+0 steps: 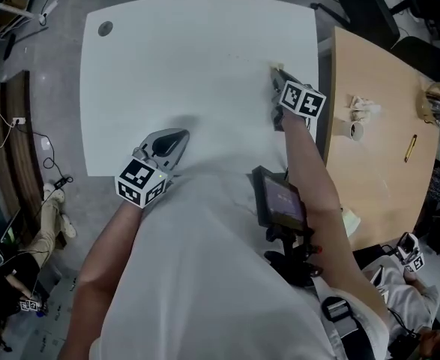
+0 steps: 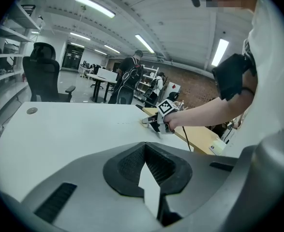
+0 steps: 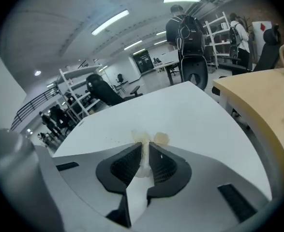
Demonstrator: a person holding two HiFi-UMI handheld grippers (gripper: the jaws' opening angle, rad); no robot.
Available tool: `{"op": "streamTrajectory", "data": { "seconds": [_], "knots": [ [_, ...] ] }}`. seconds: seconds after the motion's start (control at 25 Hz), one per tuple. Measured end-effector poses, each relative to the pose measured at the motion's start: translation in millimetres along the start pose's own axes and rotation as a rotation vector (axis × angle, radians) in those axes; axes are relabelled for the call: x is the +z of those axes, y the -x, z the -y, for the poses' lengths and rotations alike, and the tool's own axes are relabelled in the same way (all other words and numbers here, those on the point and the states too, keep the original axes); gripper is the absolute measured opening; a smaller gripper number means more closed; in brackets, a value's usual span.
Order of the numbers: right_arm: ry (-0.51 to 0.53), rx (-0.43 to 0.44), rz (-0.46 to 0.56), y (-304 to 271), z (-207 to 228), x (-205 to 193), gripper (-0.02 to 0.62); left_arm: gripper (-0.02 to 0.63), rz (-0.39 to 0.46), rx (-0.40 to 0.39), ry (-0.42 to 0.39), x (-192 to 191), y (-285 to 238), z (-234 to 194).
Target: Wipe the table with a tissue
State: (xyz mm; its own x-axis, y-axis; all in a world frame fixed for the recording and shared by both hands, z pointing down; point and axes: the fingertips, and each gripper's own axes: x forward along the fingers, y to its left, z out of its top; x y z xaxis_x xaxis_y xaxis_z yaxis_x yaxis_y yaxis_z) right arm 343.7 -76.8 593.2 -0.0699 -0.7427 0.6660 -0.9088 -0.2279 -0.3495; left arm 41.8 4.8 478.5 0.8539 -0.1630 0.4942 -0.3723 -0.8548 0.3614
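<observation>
Head view: a person leans over a white table [image 1: 190, 66] with a wooden desk [image 1: 384, 171] just beside it on the right. The left gripper [image 1: 179, 136] rests at the table's near edge, its jaws pressed together on nothing. The right gripper [image 1: 274, 70] reaches out to the far right part of the tabletop, close to the right edge. Its jaws pinch a crumpled tissue [image 3: 143, 154].

The tissue sits at the right gripper's tips, down against the table surface. It runs lengthwise between the pads and pokes out past them toward the far side, and its exposed front is stained tan. The right hand is the one on the job, with the left well apart from the wad.

Most of the unwiped surface lies to the left and nearer the person, so the next stroke likely drags that way. A few faint specks [image 3: 113, 140] dot the tabletop just left of the tissue. Whether the wad has any clear long axis beyond the jaw line cannot be told.
</observation>
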Motion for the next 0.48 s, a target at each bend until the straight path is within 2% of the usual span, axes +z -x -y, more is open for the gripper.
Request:
{"op": "streamTrajectory", "data": {
  "seconds": [0.24, 0.32, 0.48],
  "knots": [
    [0.061, -0.149, -0.043, -19, -17, -2, 0.052, 0.006, 0.013, -0.006, -0.012, 9, 18, -30],
    [0.074, -0.171, -0.048, -25, -27, 1, 0.052, 0.006, 0.025, 0.004, -0.003, 11, 25, -41],
    [0.024, -0.184, -0.054, -27, -35, -4, 0.051, 0.006, 0.018, -0.008, 0.015, 4, 29, -47]
  ]
}}
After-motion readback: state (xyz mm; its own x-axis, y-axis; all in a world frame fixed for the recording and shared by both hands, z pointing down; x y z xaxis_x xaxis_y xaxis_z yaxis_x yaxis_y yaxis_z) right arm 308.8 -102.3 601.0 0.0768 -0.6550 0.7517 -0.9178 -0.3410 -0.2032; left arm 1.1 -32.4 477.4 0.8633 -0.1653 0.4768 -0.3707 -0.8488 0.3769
